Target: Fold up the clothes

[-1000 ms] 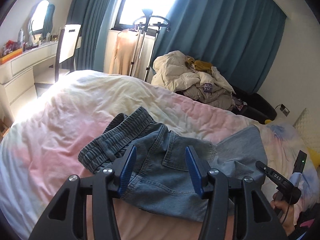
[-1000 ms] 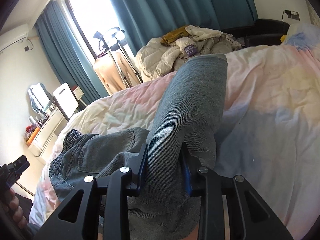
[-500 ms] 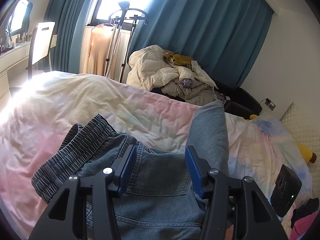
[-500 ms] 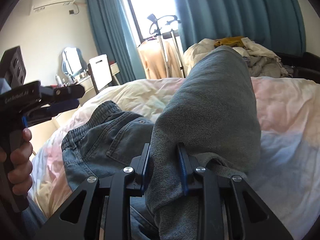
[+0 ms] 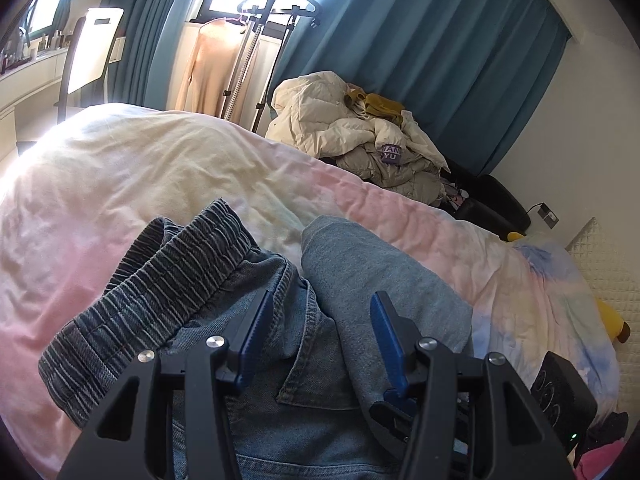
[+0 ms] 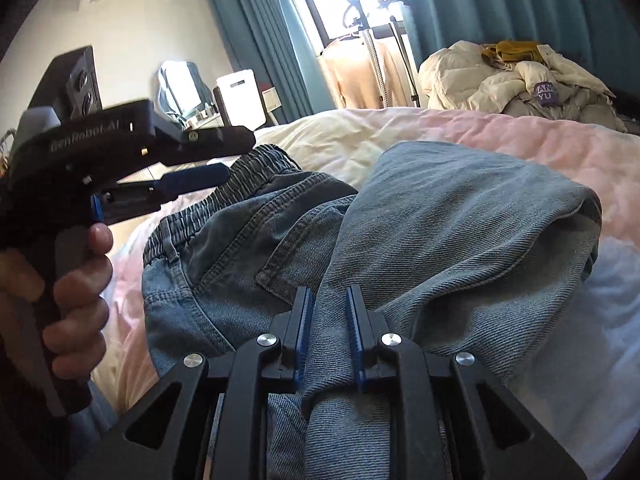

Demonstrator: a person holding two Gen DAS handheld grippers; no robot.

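Left wrist view: my left claw [image 5: 316,320] hangs half open, empty, now lower over the jeans [image 5: 248,300] on the bed [image 5: 160,168].

Right wrist view: my right claw [image 6: 329,320] is closing on the folded-over leg [image 6: 460,220], carried across onto the seat; fold nearly laid.

Teal curtains [image 5: 420,60] hung behind a heap of cream jackets [image 5: 360,136]; a garment steamer [image 5: 276,20] stood beside the quilted bed [image 5: 160,168].
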